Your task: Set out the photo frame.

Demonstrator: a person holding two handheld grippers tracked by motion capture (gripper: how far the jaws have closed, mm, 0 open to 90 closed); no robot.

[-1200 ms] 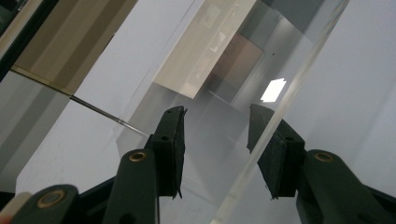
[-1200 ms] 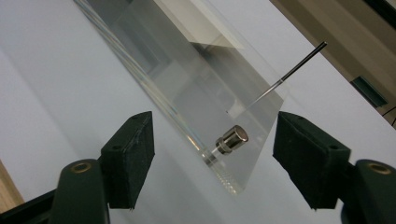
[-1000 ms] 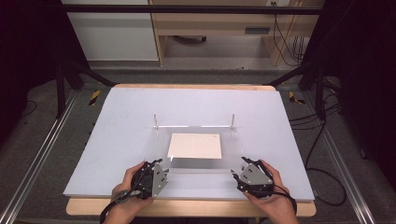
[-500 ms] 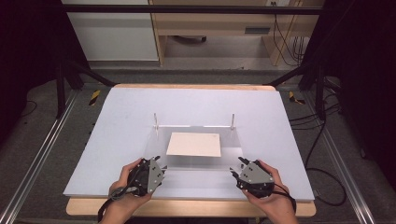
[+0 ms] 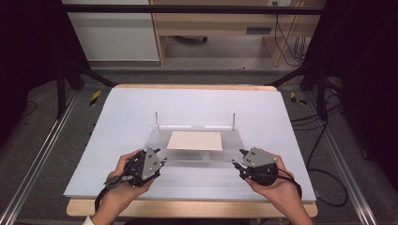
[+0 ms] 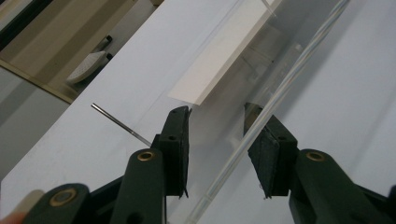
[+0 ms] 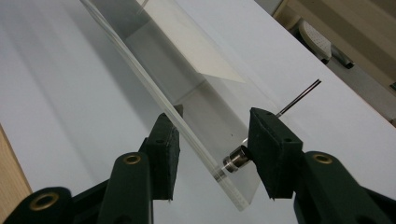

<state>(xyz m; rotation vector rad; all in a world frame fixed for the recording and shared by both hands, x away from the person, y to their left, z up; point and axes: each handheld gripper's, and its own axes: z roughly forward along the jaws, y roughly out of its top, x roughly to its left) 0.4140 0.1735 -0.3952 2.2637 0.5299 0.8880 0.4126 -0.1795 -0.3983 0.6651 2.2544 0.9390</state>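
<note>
Work in hand: we are lifting the near edge of a clear acrylic plate [image 5: 197, 152] off the white surface [image 5: 141, 108], one set of tongs at each near corner.
Plate: lower centre of the high view, tilted, far edge down by two thin metal pins [image 5: 157, 119]; a cream paper sheet [image 5: 195, 140] lies under or on it, which of the two we cannot tell.
Left tongs [image 5: 149, 164]: lower left of the high view; in the left gripper view [image 6: 217, 126] the jaws have just been closing and stand part-way, the plate's edge running between them; whether the pads press on it we cannot tell.
Right tongs [image 5: 244, 164]: lower right; in the right gripper view [image 7: 212, 135] the jaws have just been closing around the plate's corner, the right pad touching a small metal stud [image 7: 233, 162] on it; the left pad looks close to the plate face, contact unclear.
Risk, slip: we judge the smooth plate could slide out and drop if the pads bear only on the edge or the stud.
Risk, uneven lift: if one hand rises faster, the plate may twist and skid against the pins.
Risk, paper: a steeper tilt could let the sheet slide.
</note>
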